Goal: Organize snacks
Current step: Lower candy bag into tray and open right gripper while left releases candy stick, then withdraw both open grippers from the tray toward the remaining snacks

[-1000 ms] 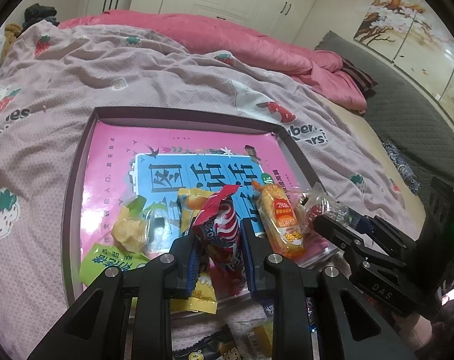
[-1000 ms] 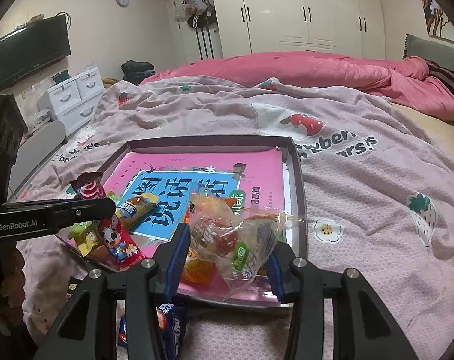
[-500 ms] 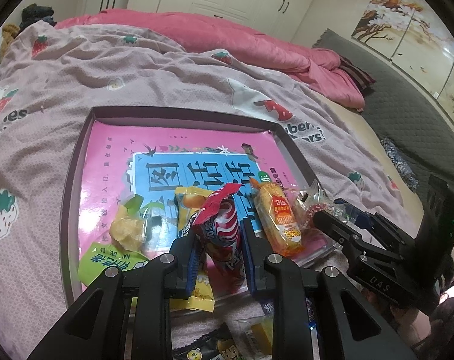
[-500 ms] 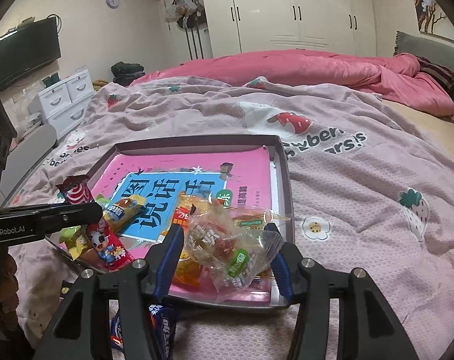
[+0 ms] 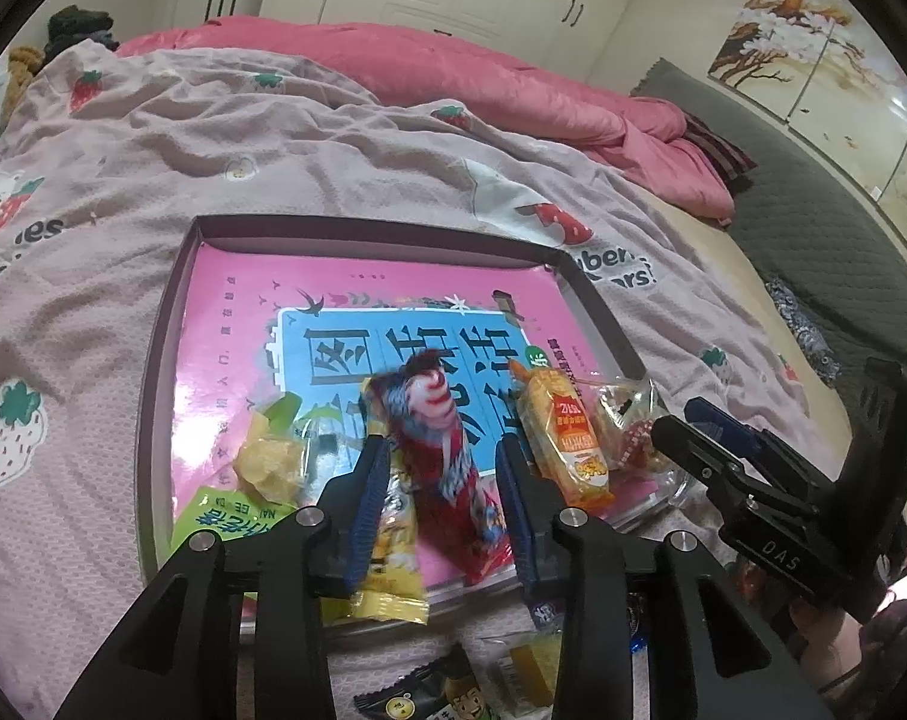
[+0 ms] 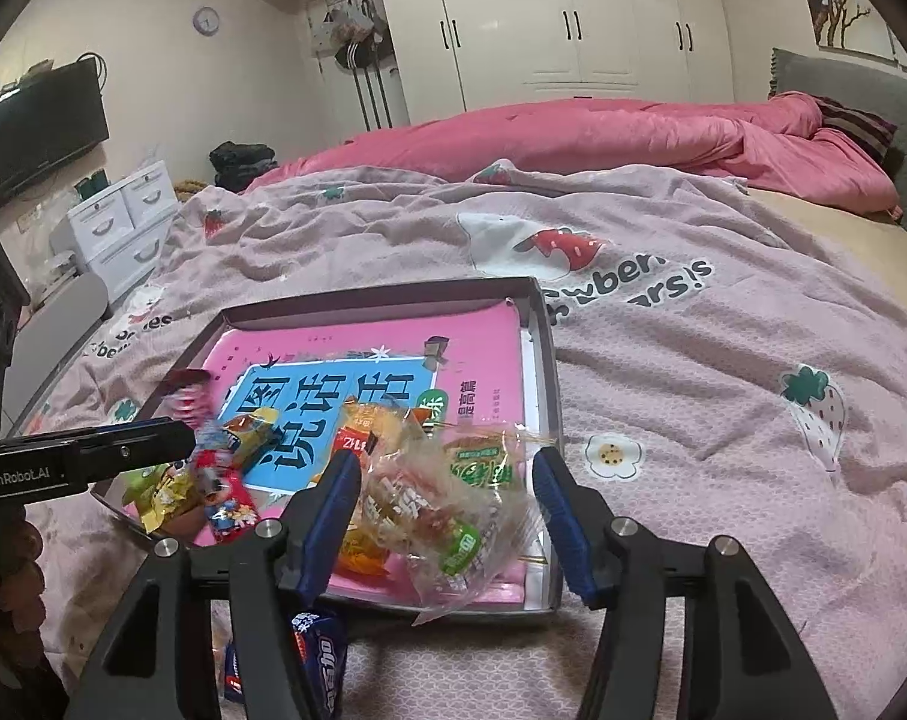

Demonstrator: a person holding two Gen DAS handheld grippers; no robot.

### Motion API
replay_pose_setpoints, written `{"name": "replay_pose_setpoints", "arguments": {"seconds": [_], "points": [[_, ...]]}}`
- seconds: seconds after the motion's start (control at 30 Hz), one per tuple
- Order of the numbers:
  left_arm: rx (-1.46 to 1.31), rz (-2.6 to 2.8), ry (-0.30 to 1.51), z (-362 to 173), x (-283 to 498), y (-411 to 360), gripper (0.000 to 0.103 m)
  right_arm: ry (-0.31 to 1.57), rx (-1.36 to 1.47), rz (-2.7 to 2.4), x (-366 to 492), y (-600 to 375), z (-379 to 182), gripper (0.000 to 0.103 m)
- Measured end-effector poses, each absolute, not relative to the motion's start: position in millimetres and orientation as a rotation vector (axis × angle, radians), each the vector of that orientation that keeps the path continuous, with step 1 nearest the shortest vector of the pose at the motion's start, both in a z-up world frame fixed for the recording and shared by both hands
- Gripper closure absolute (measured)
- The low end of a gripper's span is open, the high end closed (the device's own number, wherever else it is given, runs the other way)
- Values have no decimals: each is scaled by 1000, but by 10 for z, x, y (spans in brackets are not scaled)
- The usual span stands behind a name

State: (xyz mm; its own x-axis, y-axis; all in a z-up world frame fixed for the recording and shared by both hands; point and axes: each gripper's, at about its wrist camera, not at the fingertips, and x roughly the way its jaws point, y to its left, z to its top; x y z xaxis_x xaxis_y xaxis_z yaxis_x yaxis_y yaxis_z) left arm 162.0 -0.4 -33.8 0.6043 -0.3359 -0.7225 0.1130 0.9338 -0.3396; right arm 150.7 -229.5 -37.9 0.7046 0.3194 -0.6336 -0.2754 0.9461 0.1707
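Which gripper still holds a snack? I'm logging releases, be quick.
Left gripper: open, jaws just widened, red-and-blue snack packet loose between them.
Right gripper: open, jaws just widened, clear snack bag between them, unpressed.

The left claw point(image 5: 444, 498) is black plastic, its 2 fingers lined with ribbed blue pads point(image 5: 369, 507), with 4 round silver screws across the finger bases. The right claw point(image 6: 447, 516) is built the same. Seen side-on at 9 o'clock in the right wrist view, the left claw's body bears white "GenRobot.AI" lettering point(image 6: 15, 478).
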Motion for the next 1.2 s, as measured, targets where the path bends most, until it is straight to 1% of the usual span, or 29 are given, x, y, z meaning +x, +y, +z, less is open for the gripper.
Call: {"name": "replay_pose_setpoints", "arguments": {"seconds": [0.13,0.23,0.3,0.43,0.83,0.97,1.2], "points": [[-275,-266,885,-308,1613,2,59,714,72,330,1506,-2306,-364,43],[-273,-266,880,-283,1605,10,58,710,81,333,1495,-2316,-342,43],[-274,-267,880,-269,1597,12,57,707,90,336,1487,-2324,-329,41],[-272,-261,877,-227,1581,18,51,702,102,339,1473,-2337,-305,38],[-249,-249,880,-151,1484,6,43,680,111,338,1407,-2375,-225,38],[-239,-246,878,-123,1460,5,38,670,103,335,1374,-2373,-200,35],[-227,-238,877,-84,1398,17,35,657,90,338,1341,-2353,-171,35]]}}
